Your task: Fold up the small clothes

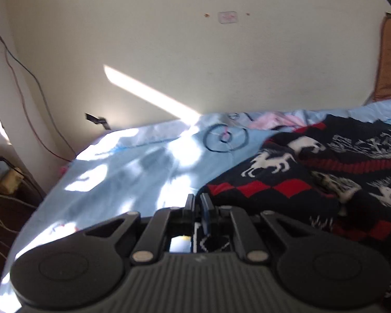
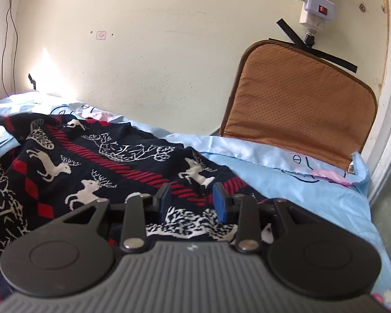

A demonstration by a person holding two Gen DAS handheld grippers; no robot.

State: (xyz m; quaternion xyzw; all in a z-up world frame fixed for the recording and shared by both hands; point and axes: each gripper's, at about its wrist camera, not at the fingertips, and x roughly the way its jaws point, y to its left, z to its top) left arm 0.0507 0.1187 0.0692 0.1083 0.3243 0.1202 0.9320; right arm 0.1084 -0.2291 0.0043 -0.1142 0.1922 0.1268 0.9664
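Note:
A dark knitted sweater [image 1: 312, 182] with white deer and red diamonds lies crumpled on the light blue bedsheet [image 1: 133, 167]. My left gripper [image 1: 198, 203] is shut at the sweater's left edge, and patterned knit shows right behind its fingertips. In the right wrist view the same sweater [image 2: 96, 161] spreads across the left and middle. My right gripper [image 2: 193, 203] hovers low over the sweater's near right part. Its blue pads [image 2: 220, 204] stand apart with only flat knit showing below them.
A brown cushion [image 2: 299, 99] leans on the wall at the bed's head. A white power strip [image 2: 318, 2] hangs above it. Cables [image 1: 26, 99] and clutter sit on the floor left of the bed. The bedsheet [image 2: 312, 190] runs to the bed's right edge.

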